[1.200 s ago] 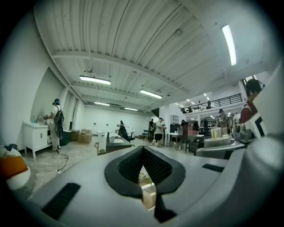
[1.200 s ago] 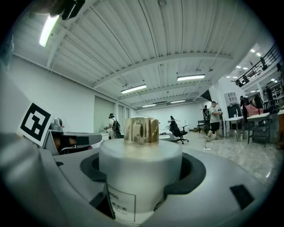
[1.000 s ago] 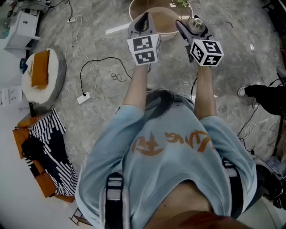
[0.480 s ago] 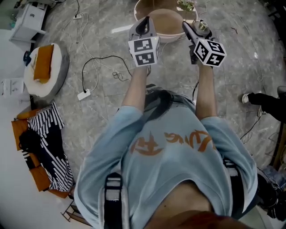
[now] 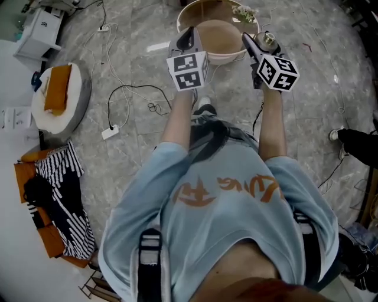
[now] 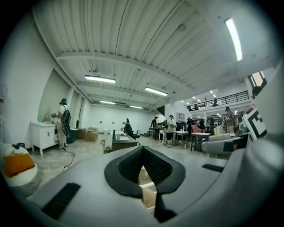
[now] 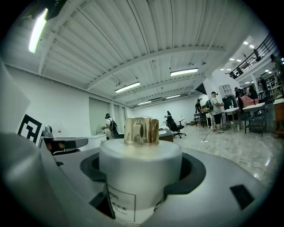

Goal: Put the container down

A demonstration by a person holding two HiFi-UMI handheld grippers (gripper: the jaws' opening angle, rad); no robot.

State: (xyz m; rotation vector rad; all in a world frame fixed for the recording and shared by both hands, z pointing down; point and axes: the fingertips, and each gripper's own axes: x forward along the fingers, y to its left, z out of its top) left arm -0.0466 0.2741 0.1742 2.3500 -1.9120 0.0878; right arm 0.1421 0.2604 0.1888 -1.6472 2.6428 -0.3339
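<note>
Right gripper (image 5: 258,42) jaws are clamped on the white container (image 7: 140,173), which is held in the air short of the round worktop (image 5: 204,10). Left gripper (image 6: 143,166) jaws are together and empty. Set-down is not yet done.

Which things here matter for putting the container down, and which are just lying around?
Job: white container, gripped by the right tool; round table ahead, possibly its landing spot.
Lying about: floor cushion, cables, striped cloth, white box.
</note>
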